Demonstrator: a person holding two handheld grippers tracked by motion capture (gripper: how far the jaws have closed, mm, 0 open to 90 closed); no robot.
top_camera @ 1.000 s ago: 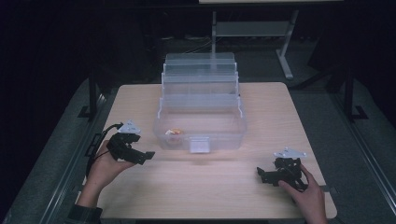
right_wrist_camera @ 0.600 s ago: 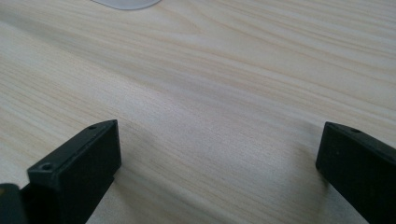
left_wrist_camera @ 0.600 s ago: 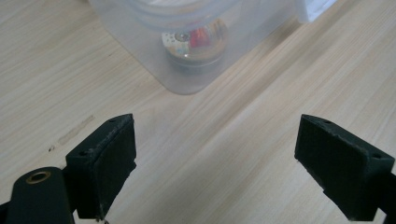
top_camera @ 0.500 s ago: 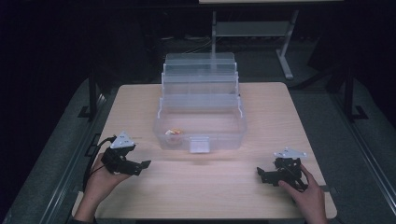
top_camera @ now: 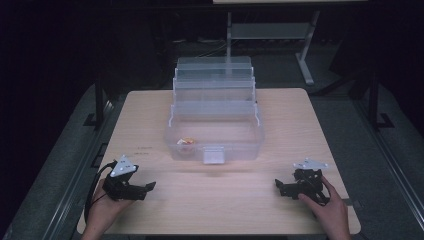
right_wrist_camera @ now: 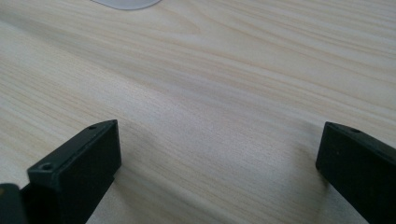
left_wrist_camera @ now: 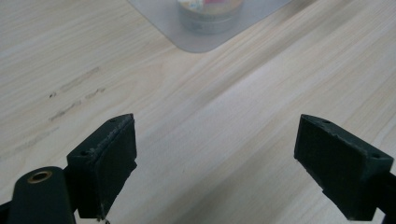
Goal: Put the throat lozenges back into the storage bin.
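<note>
Near table [top_camera: 280, 120] front edge, both tongs gaping, clear box [top_camera: 215, 135] centred

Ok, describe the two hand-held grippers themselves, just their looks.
The left gripper and the right gripper are black, blocky two-jaw tools, each topped by a grey three-cornered plate. A black cable loops from the left one. In the gripper views the jaws are matte black rectangular blocks with small screw holes; a brass-ringed hole shows on the left gripper's body. No sleeves show.

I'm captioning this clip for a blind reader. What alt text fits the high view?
A clear tiered plastic organizer box stands open mid-table with a small orange item inside. Nearer the person, the left gripper and right gripper rest open at the front corners.
</note>
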